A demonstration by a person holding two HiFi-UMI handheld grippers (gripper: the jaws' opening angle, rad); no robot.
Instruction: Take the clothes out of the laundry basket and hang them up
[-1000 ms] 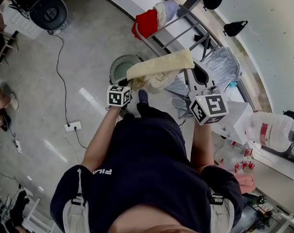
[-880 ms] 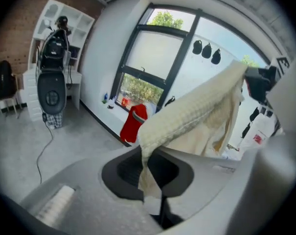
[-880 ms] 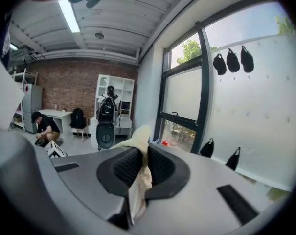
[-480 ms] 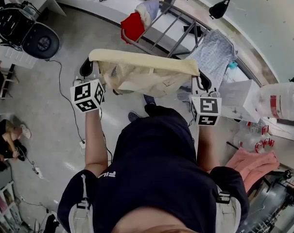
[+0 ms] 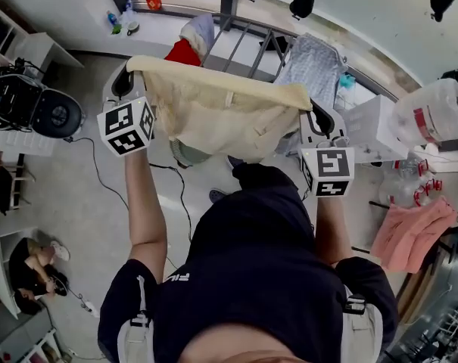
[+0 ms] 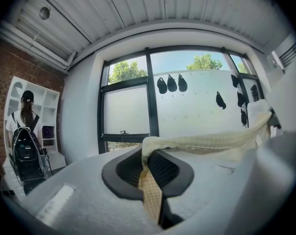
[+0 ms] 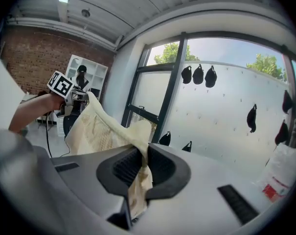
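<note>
A: What are the grippers holding?

B: One top corner each of the cream garment [image 5: 221, 112]. The left gripper [image 6: 151, 177] has its jaws pressed together on a fold of the fabric, and the right gripper [image 7: 138, 173] pinches the other corner the same way. The top edge runs taut from one to the other, and the rest hangs below them.

A: So which step is this?

B: The piece is out of the laundry basket [image 5: 185, 154], which peeks out beneath the hanging cloth. I'd call this the carry to the drying rack [image 5: 247, 36], which is ahead of both jaws with a grey garment [image 5: 312, 59] already draped ahead of the right one.

A: And next?

B: Probably reach forward, lift the taut edge over a free rail between the hung pieces, lower it level, and let go only once it drapes on both sides
</note>
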